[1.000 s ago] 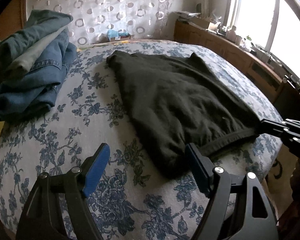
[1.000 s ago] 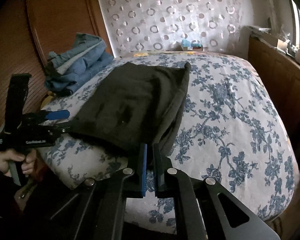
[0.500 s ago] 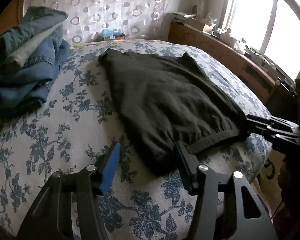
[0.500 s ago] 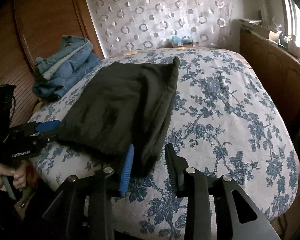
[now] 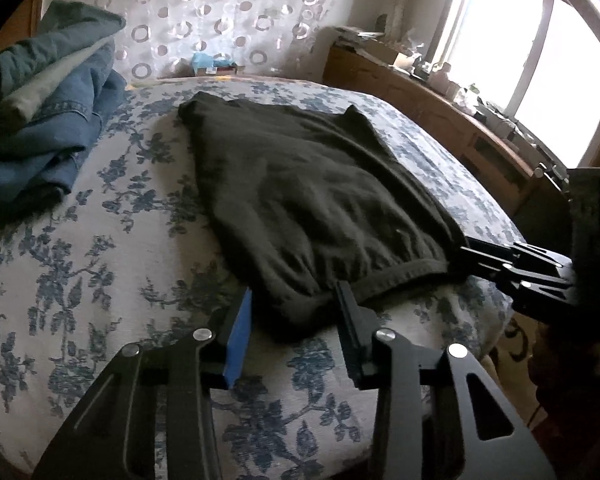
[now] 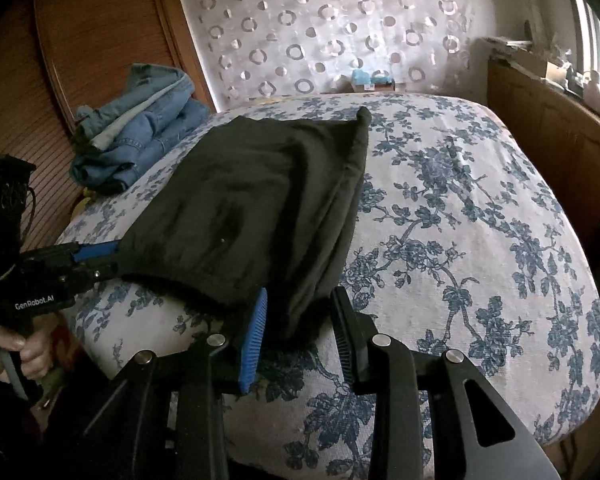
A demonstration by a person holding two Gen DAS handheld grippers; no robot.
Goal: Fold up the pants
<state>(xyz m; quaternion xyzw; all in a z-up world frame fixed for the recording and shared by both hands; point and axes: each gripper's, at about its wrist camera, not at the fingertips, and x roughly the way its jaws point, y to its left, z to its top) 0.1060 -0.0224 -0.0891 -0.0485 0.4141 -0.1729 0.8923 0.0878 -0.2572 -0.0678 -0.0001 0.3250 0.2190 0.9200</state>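
Pants (image 5: 312, 200), dark and already folded once, lie flat on the flowered bed (image 5: 100, 280), with the near hem between both pairs of jaws. The left gripper (image 5: 294, 312) has just been closing; it stood wide a second ago and is now narrower around the left corner, though its pads do not seem to press yet. The right gripper (image 6: 300, 316) was shut before and now stands partly open around the right corner. Probably both are about to pinch the hem for the next fold.
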